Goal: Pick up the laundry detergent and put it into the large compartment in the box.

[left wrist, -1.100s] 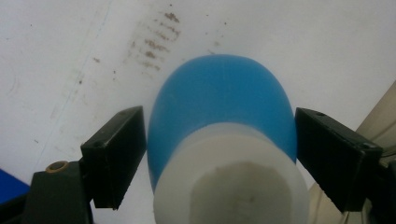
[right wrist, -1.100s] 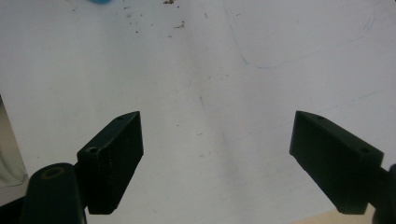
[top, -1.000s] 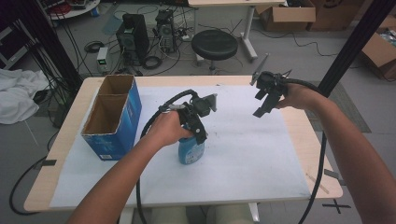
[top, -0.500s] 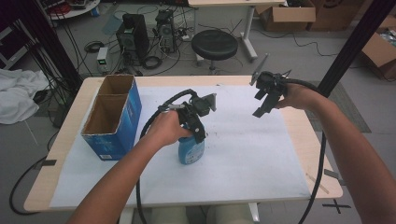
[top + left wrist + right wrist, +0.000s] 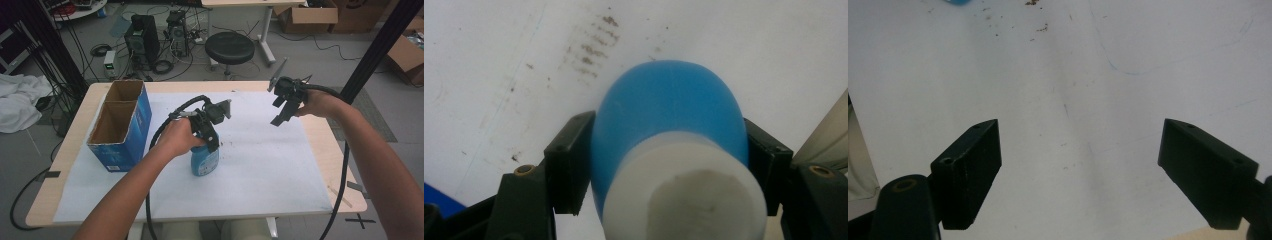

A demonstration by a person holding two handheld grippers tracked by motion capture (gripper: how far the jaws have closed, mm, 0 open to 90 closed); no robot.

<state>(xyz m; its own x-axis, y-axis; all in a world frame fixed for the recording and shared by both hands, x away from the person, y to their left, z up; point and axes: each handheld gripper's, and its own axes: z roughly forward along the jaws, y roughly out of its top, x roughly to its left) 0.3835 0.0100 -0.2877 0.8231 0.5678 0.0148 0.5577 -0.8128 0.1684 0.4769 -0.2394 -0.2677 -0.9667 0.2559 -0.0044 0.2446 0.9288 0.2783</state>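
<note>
A blue bottle (image 5: 204,161) with a white cap stands upright near the middle of the white sheet. My left gripper (image 5: 209,131) comes down on it from above and is shut on its neck. In the left gripper view the bottle (image 5: 669,115) sits between the two black jaws, white cap (image 5: 684,195) nearest the camera. My right gripper (image 5: 281,112) hangs open above the sheet at the far right, with nothing between its jaws. In the right gripper view, the right gripper (image 5: 1098,175) shows wide-spread jaws over bare white sheet.
An open blue cardboard box (image 5: 121,125) with two compartments stands at the left of the table (image 5: 70,150). The white sheet (image 5: 270,165) covers most of the tabletop and carries brown specks. A black stool (image 5: 230,47) and computer gear stand on the floor beyond.
</note>
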